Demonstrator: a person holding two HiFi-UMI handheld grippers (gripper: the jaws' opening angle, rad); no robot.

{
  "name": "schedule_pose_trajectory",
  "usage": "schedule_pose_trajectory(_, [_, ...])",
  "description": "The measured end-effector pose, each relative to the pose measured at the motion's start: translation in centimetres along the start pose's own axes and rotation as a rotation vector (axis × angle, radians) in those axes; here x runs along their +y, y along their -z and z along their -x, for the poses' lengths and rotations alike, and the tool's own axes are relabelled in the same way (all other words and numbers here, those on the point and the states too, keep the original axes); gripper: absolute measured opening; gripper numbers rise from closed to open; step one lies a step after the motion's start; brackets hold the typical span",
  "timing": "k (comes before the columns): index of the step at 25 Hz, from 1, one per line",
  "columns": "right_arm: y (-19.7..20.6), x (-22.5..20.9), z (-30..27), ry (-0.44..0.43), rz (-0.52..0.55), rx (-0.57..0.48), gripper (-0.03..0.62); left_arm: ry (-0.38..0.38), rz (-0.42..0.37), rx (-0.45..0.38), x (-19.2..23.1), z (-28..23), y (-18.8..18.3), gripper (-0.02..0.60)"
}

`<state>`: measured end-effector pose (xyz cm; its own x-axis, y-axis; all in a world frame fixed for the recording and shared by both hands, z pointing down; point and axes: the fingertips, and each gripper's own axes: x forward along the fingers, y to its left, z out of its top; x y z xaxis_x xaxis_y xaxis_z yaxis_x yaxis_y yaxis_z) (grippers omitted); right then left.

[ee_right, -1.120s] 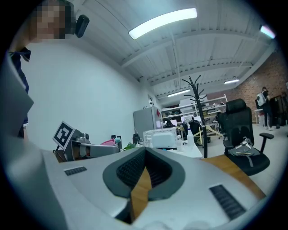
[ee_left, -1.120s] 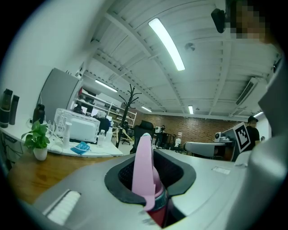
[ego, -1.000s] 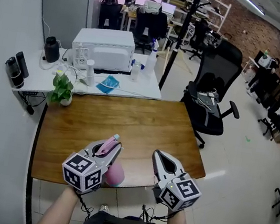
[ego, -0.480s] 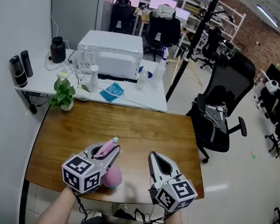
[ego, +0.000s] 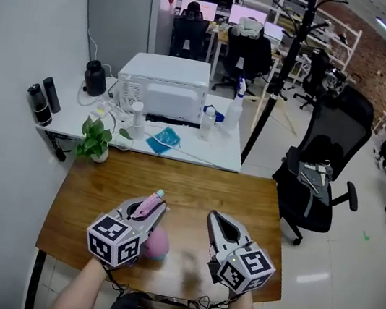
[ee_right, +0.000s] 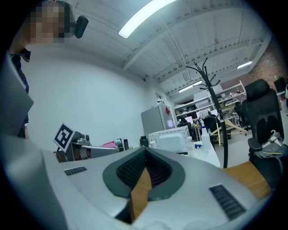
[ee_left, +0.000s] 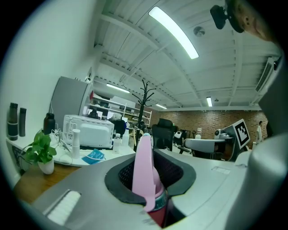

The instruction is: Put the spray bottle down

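Note:
My left gripper [ego: 155, 202] is shut on a pink spray bottle [ego: 156, 243]. The bottle's pink trigger head [ego: 145, 205] sticks up between the jaws and its rounded body hangs below them, over the near part of the wooden table [ego: 195, 183]. In the left gripper view the pink head [ee_left: 144, 166] fills the gap between the jaws of the left gripper [ee_left: 152, 155]. My right gripper [ego: 219, 220] hovers beside it on the right, shut and holding nothing. Only a thin sliver of wood shows between the jaws of the right gripper [ee_right: 145, 158].
A small potted plant [ego: 96, 143] stands at the table's far left corner. Behind is a white table [ego: 201, 148] with a white appliance [ego: 164, 83], bottles and a blue mask. A black office chair [ego: 316, 185] and a coat stand pole [ego: 272, 90] stand to the right.
Both grippers have come forward side by side, further in over the wooden table. The pink bottle stays clamped in the left jaws; the right jaws stay shut.

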<state>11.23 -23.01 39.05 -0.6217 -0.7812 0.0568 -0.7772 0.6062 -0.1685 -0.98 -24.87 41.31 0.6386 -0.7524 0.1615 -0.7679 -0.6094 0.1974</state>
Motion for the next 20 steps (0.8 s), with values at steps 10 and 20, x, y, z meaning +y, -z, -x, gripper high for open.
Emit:
schedule_pose_trajectory(10, [1.3, 0.9, -3.2, -0.029, -0.021, 0.034, 0.006, -0.044, -0.001, 0.016, 4.3, -0.9, 0.4, 0.074])
schedule_pose_trajectory(20, [2.3, 0.8, -6.6, -0.025, -0.037, 0.067, 0.006, -0.091, -0.025, 0.014, 9.3, -3.4, 1.2, 0.072])
